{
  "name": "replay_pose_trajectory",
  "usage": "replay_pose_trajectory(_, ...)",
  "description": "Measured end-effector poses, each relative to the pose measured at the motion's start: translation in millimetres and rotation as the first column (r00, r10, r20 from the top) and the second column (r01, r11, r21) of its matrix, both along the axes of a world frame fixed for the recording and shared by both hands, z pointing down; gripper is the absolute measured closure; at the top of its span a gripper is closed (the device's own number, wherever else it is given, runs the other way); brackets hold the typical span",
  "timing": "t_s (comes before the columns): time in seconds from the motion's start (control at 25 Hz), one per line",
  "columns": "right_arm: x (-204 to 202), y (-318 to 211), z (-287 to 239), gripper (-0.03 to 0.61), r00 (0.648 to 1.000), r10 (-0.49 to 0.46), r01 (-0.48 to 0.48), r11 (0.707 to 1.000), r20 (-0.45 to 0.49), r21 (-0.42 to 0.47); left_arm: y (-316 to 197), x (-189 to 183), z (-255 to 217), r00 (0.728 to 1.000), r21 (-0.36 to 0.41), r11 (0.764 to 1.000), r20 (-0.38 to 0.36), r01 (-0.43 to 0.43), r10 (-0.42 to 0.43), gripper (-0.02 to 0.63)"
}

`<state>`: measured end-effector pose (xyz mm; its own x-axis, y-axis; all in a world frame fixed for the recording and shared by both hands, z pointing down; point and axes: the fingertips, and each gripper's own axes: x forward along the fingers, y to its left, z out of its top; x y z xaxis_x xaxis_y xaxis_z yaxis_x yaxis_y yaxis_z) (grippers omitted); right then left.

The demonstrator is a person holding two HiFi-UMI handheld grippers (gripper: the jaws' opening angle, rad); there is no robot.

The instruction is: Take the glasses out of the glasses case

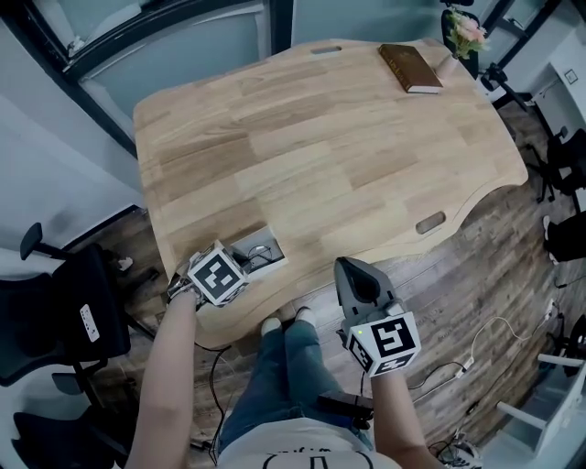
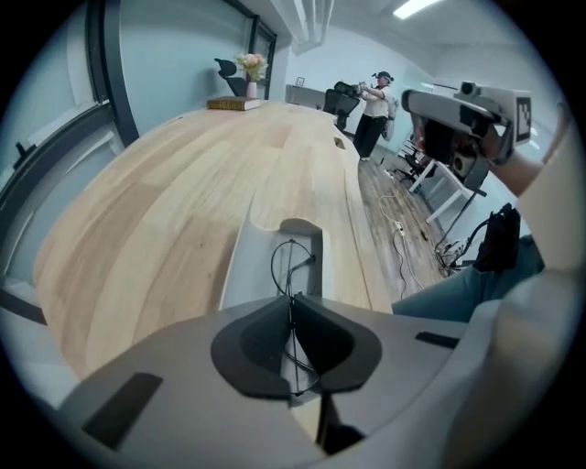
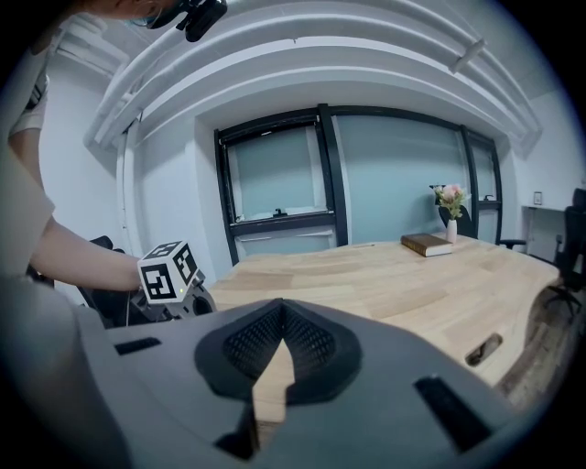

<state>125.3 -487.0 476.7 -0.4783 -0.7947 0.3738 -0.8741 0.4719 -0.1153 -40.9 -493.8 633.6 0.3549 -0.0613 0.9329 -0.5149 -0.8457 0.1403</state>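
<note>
Open white case (image 2: 236, 267) at the wooden desk's (image 2: 174, 201) seven o'clock holds thin wire glasses (image 2: 292, 275); left hand-held gripper (image 2: 293, 310) pinches them, right hand-held gripper (image 3: 281, 311) closed, empty.

Cool, even light is falling across the table (image 1: 320, 156) in head view. No hard shadows are showing. The floor (image 1: 476, 275) is reading dimmer than the wood, which is carrying a faint sheen.

A ceiling strip (image 2: 417, 7) is glaring white in left gripper view. Windows (image 3: 275, 188) are glowing pale blue-grey in right gripper view.

Both gripper views are bending straight lines hard and darkening to black at the corners. The left gripper (image 2: 293, 307) and right gripper (image 3: 281, 311), close to their lenses, are blurring soft. The far room is showing fairly sharp.
</note>
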Motion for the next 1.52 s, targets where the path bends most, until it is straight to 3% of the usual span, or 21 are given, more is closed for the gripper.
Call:
replay_pose_trajectory(0.48,-9,3,-50,0.568,0.999,-0.026,0.028,0.995,-0.021,0.096,-10,-10,-69,0.998,0.193,0.979,-0.045,0.061,-0.053,0.589)
replay_pose_trajectory(0.6,-15,8,-57,0.568,1.0,-0.024,0.027,0.993,-0.02,0.116,-6,-14,-88,0.991,0.249,0.962,-0.101,0.114,-0.092,0.589)
replay_pose_trajectory(0.72,-25,13,-66,0.568,0.999,-0.023,0.027,0.988,-0.026,0.154,-2,-26,-115,0.96,0.307,0.923,-0.223,0.233,-0.168,0.589)
replay_pose_trajectory(0.8,-31,17,-73,0.568,0.999,-0.02,0.025,0.984,-0.029,0.178,5,-37,-135,0.926,0.346,0.881,-0.307,0.322,-0.218,0.589)
replay_pose_trajectory(0.92,-35,24,-88,0.568,1.0,0.002,0.004,0.977,-0.024,0.215,16,-59,-164,0.876,0.418,0.799,-0.404,0.433,-0.264,0.589)
replay_pose_trajectory(1.12,-47,35,-115,0.569,1.0,-0.003,0.007,0.961,-0.013,0.276,34,-94,-218,0.773,0.493,0.631,-0.562,0.598,-0.293,0.589)
replay_pose_trajectory(1.32,-60,48,-148,0.569,0.999,-0.046,0.053,0.934,-0.027,0.354,55,-116,-270,0.679,0.537,0.438,-0.673,0.721,-0.294,0.589)
replay_pose_trajectory(1.52,-55,64,-181,0.569,0.998,-0.06,0.068,0.906,-0.034,0.418,81,-121,-314,0.632,0.565,0.292,-0.732,0.772,-0.256,0.589)
